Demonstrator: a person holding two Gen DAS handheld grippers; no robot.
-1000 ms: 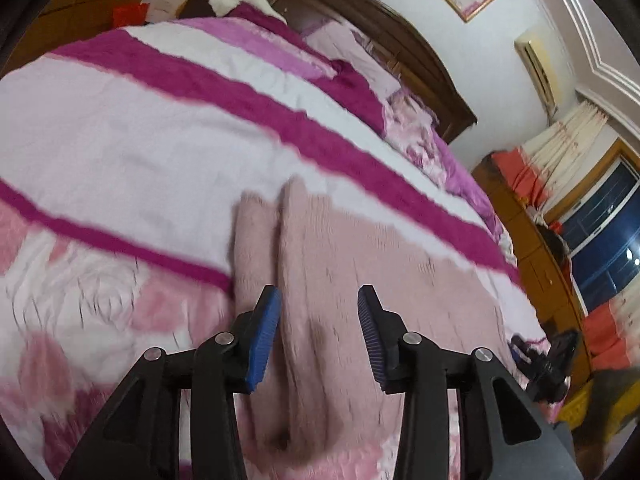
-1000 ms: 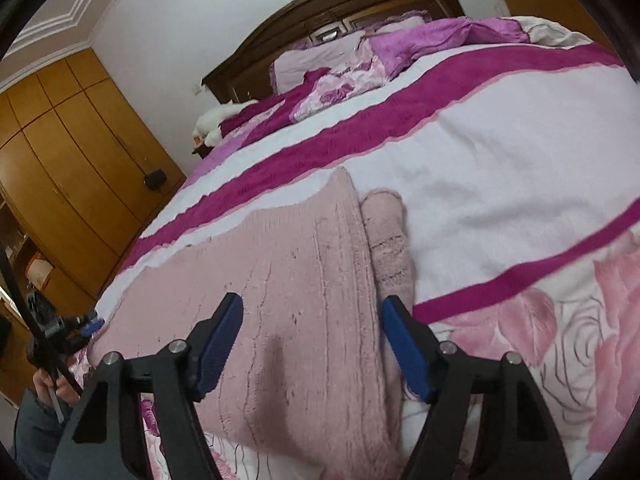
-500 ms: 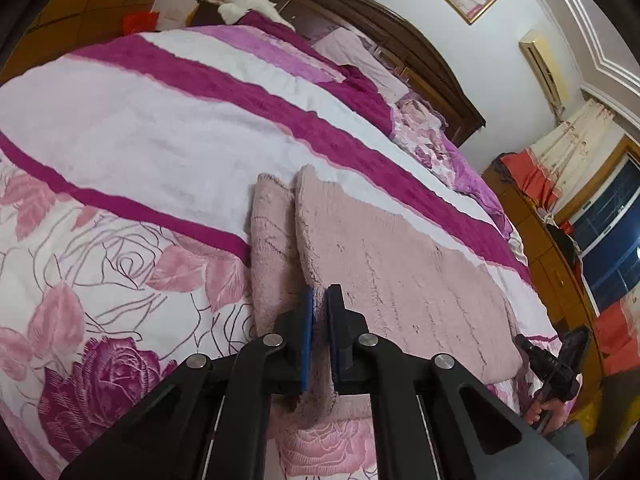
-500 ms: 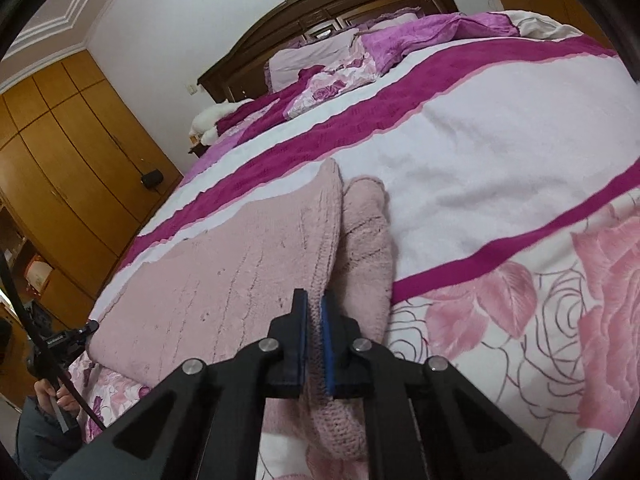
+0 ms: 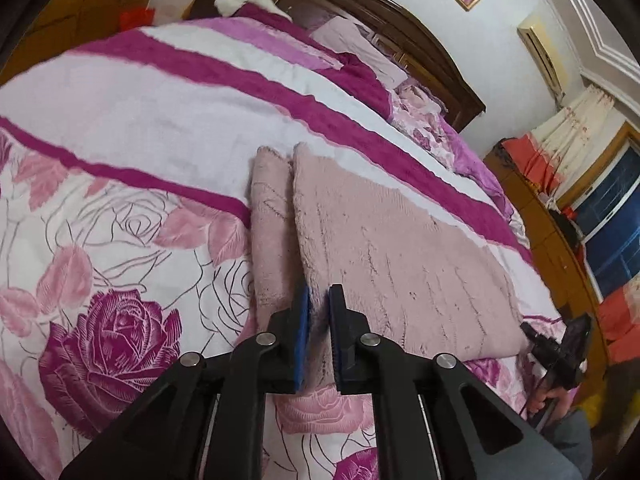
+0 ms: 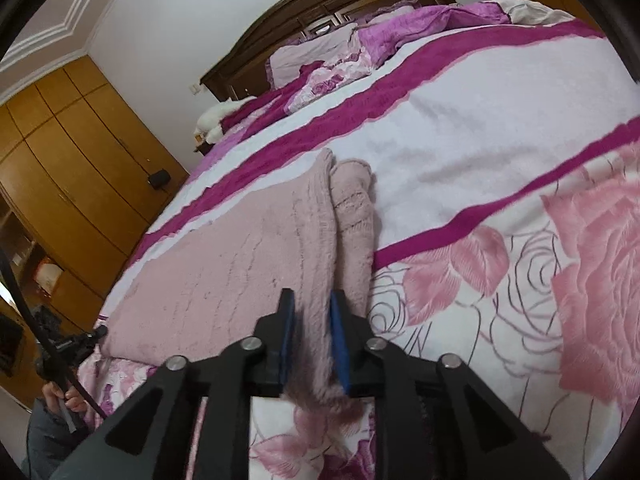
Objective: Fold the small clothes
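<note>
Your left gripper has its blue-padded jaws nearly together, pinching the near left edge of the pink knitted garment. A second ago these jaws stood wide apart over that edge; half a second ago they had closed on it, and now the fabric rises slightly between the pads.

Your right gripper pinches the near right edge of the same garment, a thick fold of knit bunched between its pads. It too was spread a second ago, and its jaws sit a little wider now than half a second ago.

The garment lies flat across the bedspread, a floral cover with magenta stripes, with a sleeve tucked alongside each pinched edge. Beyond stands the dark wooden headboard.
</note>
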